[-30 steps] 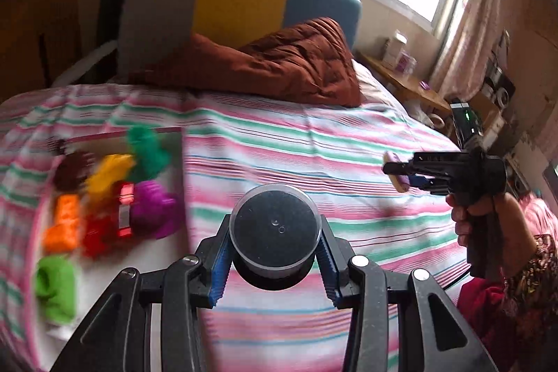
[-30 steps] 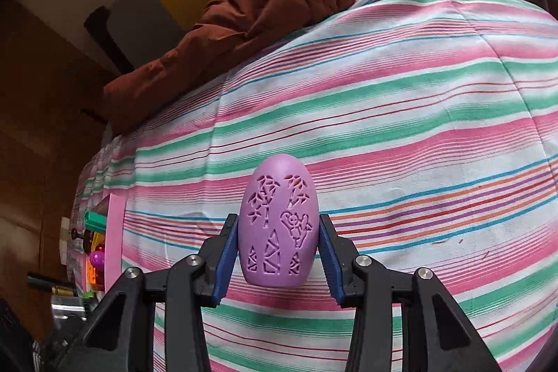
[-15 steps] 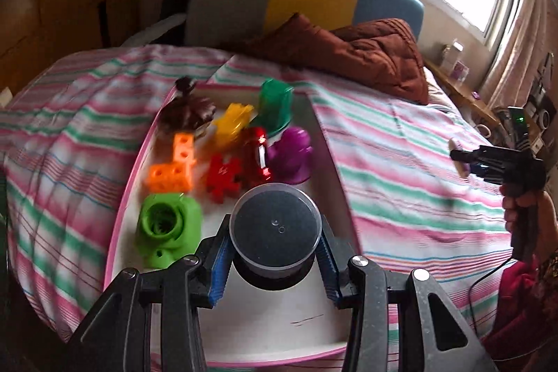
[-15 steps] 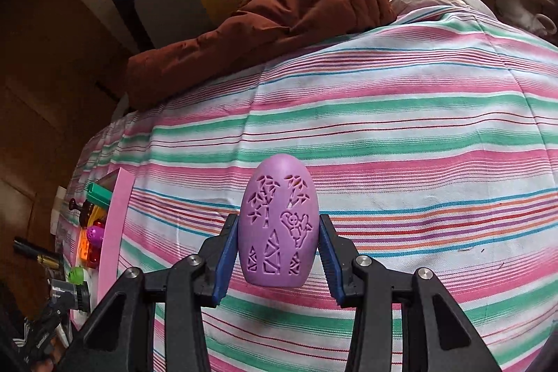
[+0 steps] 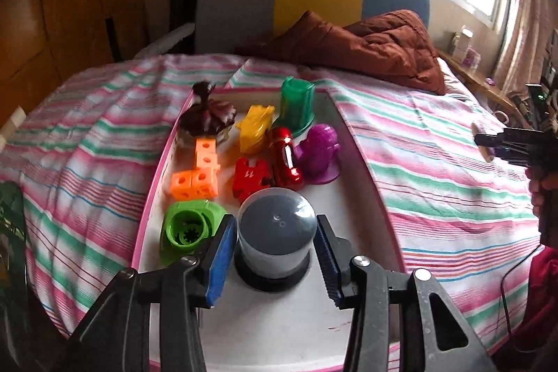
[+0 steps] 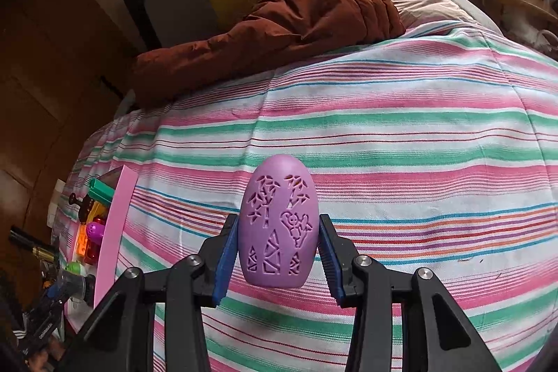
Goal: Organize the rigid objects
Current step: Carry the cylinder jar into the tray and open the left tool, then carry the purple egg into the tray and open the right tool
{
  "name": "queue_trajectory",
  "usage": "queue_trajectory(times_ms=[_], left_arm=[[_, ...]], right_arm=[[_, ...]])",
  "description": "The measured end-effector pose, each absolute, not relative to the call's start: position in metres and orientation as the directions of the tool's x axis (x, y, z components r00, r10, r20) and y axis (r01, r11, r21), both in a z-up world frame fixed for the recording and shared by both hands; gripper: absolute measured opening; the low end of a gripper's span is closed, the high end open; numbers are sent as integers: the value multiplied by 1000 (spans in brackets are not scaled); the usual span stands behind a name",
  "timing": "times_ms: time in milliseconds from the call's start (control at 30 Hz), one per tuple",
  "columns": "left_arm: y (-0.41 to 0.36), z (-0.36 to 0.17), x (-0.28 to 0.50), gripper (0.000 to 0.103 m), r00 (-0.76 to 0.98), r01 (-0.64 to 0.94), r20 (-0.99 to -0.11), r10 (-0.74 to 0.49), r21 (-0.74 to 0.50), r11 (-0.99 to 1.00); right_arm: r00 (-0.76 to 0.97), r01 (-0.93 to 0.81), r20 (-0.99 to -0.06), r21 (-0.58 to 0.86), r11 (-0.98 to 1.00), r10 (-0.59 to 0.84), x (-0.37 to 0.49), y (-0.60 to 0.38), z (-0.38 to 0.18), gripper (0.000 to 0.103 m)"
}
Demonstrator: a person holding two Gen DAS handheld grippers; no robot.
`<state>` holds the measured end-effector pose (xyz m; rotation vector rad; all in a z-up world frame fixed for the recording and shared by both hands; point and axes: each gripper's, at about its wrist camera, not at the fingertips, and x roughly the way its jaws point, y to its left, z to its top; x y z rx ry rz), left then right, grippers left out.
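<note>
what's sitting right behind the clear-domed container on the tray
Directly behind the domed container sit a red block and a shiny red car, with more toys beyond. The dome hides the block's lower edge and the tray between them.

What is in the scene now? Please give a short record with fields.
surface: bed with striped sheet
tray: pink-rimmed tray, toys grouped at its far end
left gripper: jaws just opening, clear-domed container standing on the tray between them, pads apart from it
right gripper: shut on purple egg, above the sheet
</note>
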<state>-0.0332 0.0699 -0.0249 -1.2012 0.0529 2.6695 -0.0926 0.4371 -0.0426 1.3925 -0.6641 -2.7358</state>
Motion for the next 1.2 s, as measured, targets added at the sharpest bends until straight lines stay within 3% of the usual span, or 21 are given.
queue_trajectory(times_ms=[233, 700, 1200], left_arm=[[64, -14, -22, 47, -669, -206, -717, 197, -75, -976], [28, 0, -7, 47, -684, -199, -656, 319, -253, -947], [28, -6, 8, 47, -657, -259, -639, 400, -307, -916]], right_arm=[[-594, -182, -788, 324, -928, -159, -93, 431, -45, 45], [-574, -109, -819, 105, -988, -24, -97, 390, -49, 45], [-542, -20, -836, 119, -993, -89, -63, 308, -23, 45]])
